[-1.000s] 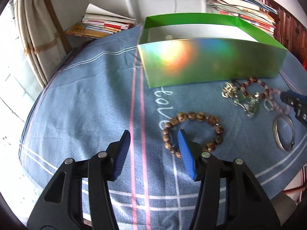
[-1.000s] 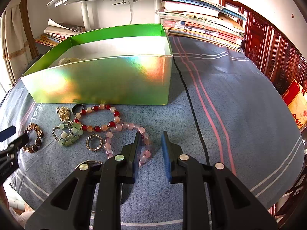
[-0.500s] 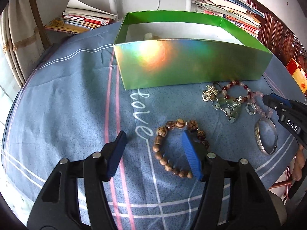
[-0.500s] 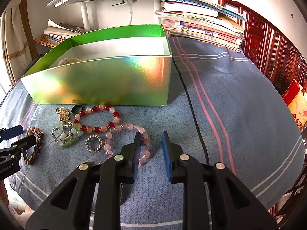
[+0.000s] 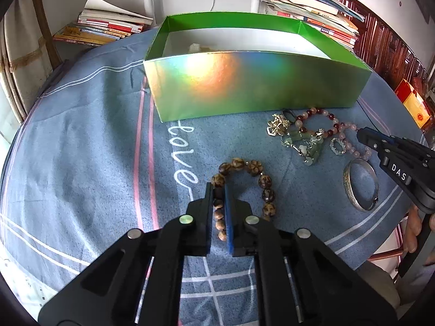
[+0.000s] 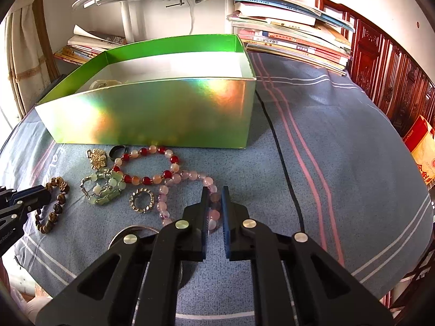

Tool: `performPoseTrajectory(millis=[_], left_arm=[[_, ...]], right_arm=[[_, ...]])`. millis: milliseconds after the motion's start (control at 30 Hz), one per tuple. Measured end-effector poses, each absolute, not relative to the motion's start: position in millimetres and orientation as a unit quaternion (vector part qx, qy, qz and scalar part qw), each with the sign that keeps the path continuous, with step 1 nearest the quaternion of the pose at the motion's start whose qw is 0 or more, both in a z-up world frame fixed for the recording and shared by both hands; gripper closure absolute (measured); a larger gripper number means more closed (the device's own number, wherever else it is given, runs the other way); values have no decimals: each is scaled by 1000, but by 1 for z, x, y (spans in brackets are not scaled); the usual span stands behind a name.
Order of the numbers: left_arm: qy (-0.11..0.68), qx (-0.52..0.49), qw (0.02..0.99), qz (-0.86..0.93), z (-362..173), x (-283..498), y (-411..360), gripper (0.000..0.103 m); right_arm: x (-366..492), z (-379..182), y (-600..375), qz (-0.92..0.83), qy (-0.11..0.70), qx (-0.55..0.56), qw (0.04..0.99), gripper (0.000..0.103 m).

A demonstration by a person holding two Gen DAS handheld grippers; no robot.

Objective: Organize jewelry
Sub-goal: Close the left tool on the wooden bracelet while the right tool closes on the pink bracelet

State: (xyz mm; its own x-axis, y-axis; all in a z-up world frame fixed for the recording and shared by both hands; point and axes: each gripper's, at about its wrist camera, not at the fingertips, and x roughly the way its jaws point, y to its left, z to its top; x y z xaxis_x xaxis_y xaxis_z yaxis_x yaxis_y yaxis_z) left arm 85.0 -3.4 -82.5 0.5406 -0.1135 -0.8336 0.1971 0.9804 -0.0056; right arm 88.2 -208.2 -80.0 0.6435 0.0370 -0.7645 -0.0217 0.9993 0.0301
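Since everything's headed into the green box (image 5: pixel 244 87), left tongs (image 5: pixel 218 190) are clamped on the wooden bead bracelet (image 5: pixel 261 182), right tongs (image 6: pixel 214 193) closing around the pink bead strand (image 6: pixel 190 175).

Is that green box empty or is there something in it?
Not empty: a pale item lies inside the green box near its left end; what it is cannot be told.

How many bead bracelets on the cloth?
4: brown bracelet clamped in left gripper; pink bracelet between right gripper's closing jaws; red-and-peach bracelet before box; jade bracelet beside it. Box may hide more.
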Motion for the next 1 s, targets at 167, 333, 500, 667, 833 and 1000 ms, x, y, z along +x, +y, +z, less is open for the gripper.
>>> performPoseTrajectory(millis=[167,333,500,667,833,1000], left_arm=[[473,40,876,-86,-82,81,-1,95],[464,49,880,-86,-83,82,-5,89],[460,53,882,-89,-84,88,-10,77],[457,55,883,-95,-84,90,-13,91],[459,50,883,-87,-82,91,-11,91],[439,48,894,-82,-64,87,-7,91]], right_arm=[[88,-80,-208,15,421,10,907,93],[88,-81,-206,12,419,2,908,92],[89,-81,-207,11,417,3,909,90],[89,-81,-208,17,417,6,909,93],[89,-80,-208,25,423,13,906,95],[83,-57,-205,31,398,7,917,95]])
